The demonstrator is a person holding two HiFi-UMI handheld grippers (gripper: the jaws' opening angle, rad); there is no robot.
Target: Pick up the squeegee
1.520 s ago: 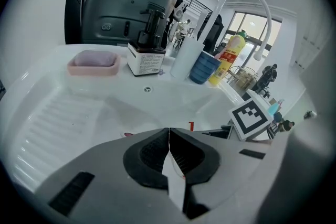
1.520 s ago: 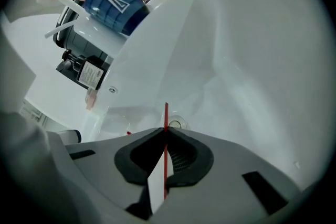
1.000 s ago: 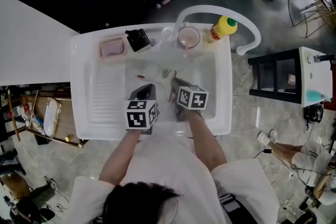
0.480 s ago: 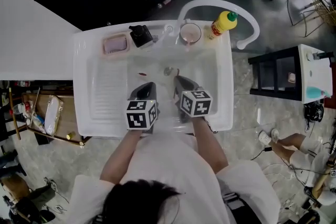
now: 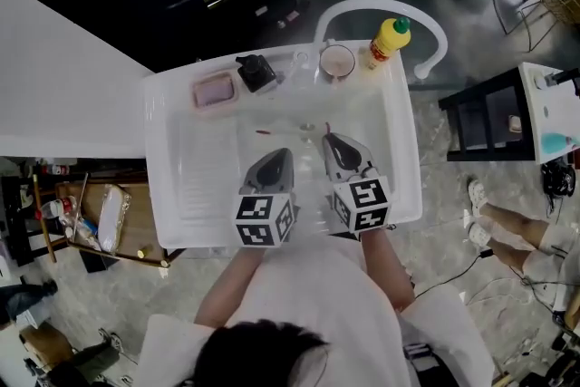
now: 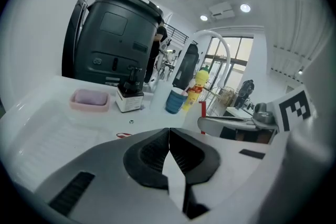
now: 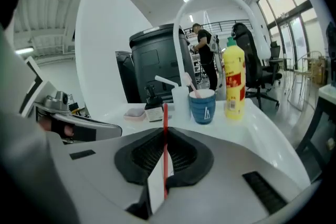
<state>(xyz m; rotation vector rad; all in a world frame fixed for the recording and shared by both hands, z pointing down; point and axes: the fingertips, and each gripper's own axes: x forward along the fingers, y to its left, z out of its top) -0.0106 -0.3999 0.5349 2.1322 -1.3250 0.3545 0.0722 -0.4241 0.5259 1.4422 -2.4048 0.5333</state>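
Your right hand-held gripper has its jaws pressed onto the squeegee. From that gripper's own view it shows only as a thin red strip, edge-on and upright between the dark ribbed pads, with its top end poking above the jaw tips. You are holding it over the basin of the sink, right of the middle and nearer the back edge than the front.

Your left hand-held gripper is just beside it, on its left and also over the basin. Its jaws are pressed together at the tips with nothing between them.

Along the sink's back edge, from the left, stand a pink soap dish, a dark bottle, a cup and a yellow bottle close to the back right corner. The white faucet arches behind the cup and the yellow bottle. A small red item lies on the basin floor ahead of your left gripper; it is too small to tell what it is.
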